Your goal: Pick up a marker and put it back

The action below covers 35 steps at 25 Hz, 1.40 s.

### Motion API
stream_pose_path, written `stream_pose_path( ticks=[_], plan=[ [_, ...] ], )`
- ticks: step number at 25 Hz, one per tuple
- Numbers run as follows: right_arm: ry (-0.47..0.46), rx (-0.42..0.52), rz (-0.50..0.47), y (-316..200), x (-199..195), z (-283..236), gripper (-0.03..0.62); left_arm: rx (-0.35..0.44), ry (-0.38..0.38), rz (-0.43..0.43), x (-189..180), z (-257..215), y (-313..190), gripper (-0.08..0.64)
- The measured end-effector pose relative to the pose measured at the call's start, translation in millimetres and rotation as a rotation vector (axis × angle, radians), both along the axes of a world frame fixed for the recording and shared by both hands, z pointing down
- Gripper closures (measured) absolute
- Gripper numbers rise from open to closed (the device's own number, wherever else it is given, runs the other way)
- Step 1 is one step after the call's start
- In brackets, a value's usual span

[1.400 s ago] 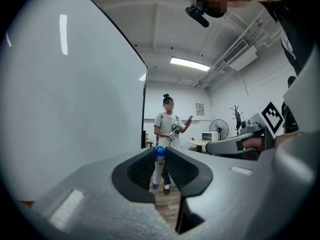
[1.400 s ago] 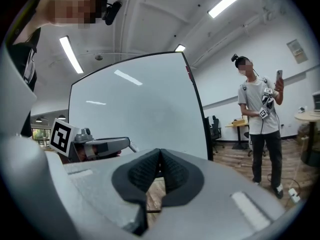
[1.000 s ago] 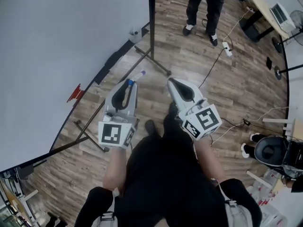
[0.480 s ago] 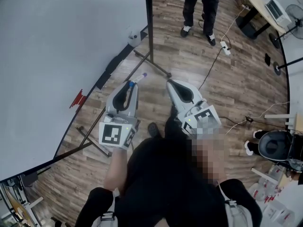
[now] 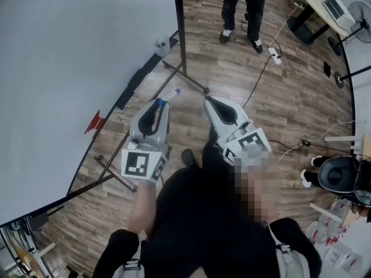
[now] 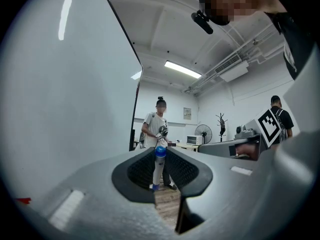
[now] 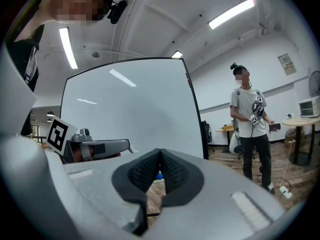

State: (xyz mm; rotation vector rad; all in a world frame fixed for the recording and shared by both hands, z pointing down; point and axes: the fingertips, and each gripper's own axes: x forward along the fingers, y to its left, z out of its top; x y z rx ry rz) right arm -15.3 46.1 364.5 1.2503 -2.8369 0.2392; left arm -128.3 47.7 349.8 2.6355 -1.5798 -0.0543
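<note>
One marker (image 6: 158, 170) in left tongs (image 5: 159, 103) (right tongs (image 7: 160, 154) closed).

Beside whiteboard (image 5: 69, 68), marker (image 5: 170, 93) in left tongs (image 5: 159, 102)

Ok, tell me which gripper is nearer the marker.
Left. The left gripper is shut on the marker; the right gripper is beside it, shut, empty and not touching.

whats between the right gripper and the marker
Only bare wooden floor, as the head view shows. The marker sticks out of the left gripper, whose jaws grip it; the right gripper is alongside with its jaws shut.
</note>
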Motion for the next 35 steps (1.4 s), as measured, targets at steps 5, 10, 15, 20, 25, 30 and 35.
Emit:
stream_pose_path(
  ticks=[5,10,15,20,25,30,35],
  plan=[
    [-0.004,-0.002,0.005,2.7,1.6,0.7,0.591,-0.001,0.001,0.001,0.2,1.5,1.8,0.483],
    [-0.009,-0.009,0.006,-0.7,5.8,1.8,0.591,-0.006,-0.003,-0.002,2.4,3.2,-3.9,0.483],
    [-0.019,-0.019,-0.012,-10.7,10.0,4.2,0.591,-0.012,-0.012,-0.017,6.0,4.3,-15.9,0.483],
    [-0.042,-0.029,-0.065,-46.1,7.2,9.4,0.591,-0.014,-0.033,-0.069,4.3,5.8,-46.7,0.483],
    [-0.053,-0.029,-0.137,-100.2,7.7,6.3,0.591,-0.014,-0.045,-0.136,5.1,6.5,-92.5,0.483],
    [-0.06,-0.032,-0.194,-155.6,15.1,0.8,0.591,-0.015,-0.064,-0.215,4.8,1.7,-142.1,0.483],
    [-0.062,-0.041,-0.25,-203.6,23.8,1.7,0.591,-0.015,-0.084,-0.304,0.6,2.3,-189.4,0.483]
  ],
)
